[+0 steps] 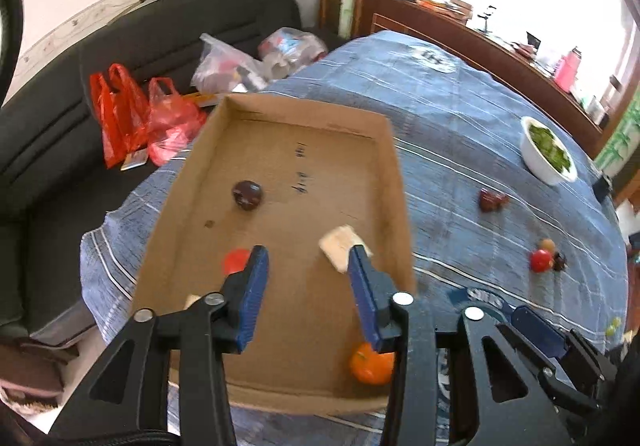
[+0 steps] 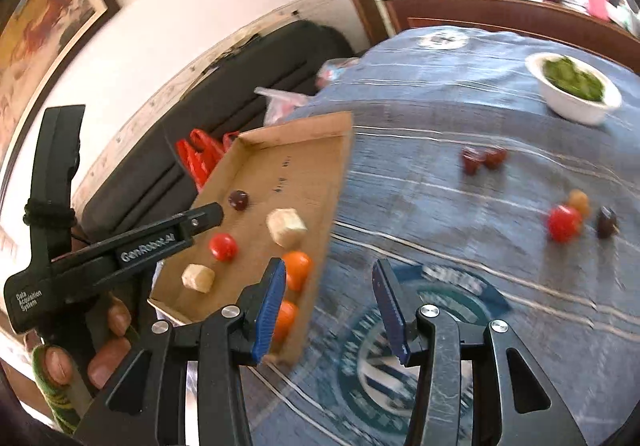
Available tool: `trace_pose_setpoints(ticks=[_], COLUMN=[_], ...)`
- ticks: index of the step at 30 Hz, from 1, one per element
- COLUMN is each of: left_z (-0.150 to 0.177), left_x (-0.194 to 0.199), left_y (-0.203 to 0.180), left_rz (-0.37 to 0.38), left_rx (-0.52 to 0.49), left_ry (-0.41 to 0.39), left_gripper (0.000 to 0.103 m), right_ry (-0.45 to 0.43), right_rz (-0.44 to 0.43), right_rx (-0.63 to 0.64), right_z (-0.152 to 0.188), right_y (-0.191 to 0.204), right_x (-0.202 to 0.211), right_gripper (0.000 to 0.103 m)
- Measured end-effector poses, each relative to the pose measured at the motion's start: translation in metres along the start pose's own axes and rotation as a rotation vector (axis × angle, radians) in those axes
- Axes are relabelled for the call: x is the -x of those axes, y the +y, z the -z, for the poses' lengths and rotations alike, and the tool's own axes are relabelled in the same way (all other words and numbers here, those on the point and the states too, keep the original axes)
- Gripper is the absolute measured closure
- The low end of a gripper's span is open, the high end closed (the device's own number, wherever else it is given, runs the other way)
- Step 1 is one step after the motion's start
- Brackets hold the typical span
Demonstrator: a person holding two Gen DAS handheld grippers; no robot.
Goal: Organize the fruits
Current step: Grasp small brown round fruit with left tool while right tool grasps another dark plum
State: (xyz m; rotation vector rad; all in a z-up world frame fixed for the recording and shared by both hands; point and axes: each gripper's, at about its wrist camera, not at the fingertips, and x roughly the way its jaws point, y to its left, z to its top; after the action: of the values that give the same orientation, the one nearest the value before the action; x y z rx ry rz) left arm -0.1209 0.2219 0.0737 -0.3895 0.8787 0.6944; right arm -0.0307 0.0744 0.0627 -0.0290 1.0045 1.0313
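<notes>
Over a blue striped cloth (image 1: 460, 117) on the worktop, both grippers hanging with jaws released and nothing between the blue pads. Left gripper (image 1: 308, 260) poised above a shallow cardboard tray (image 1: 394, 165); right gripper (image 2: 330, 276) poised above the cloth's round printed emblem (image 2: 376, 358), just off the tray's 3 o'clock wall. Inside the tray: a dark plum-like fruit (image 1: 248, 195) toward 11 o'clock, a red tomato (image 1: 236, 261) at 9 o'clock partly behind the left pad, a pale cube (image 1: 340, 244) near centre, a second pale cube (image 2: 198, 278) toward 7 o'clock, an orange fruit (image 1: 370, 364) at the 5 o'clock corner and another orange fruit (image 2: 298, 268) beside it. Loose on the cloth at 3 o'clock of the tray: two dark red fruits (image 1: 492, 200) touching, then a red tomato (image 1: 541, 260), a yellowish fruit (image 1: 547, 245) and a small dark fruit (image 1: 559, 261) clustered. White bowl of greens (image 1: 536, 159) at 2 o'clock.
</notes>
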Motion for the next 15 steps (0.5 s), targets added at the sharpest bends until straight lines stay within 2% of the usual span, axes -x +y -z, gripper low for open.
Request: trace_pose_setpoints(ticks=[10,15], left_z=[0.029,0.046], left_x=[0.028,0.035], left_y=[-0.054,-0.08], left_rz=[0.041,0.062], left_rx=[-0.1,-0.178], left_ry=[-0.045,-0.046], left_gripper=[0.06,0.052], right_ry=[-0.016,-0.027], right_rz=[0.069,0.098], right_rx=[-0.137,-0.167], right_z=[0.045,0.059], right_y=[-0.065,-0.085], right_x=[0.045,0.059], right_gripper=[0.055,0.055])
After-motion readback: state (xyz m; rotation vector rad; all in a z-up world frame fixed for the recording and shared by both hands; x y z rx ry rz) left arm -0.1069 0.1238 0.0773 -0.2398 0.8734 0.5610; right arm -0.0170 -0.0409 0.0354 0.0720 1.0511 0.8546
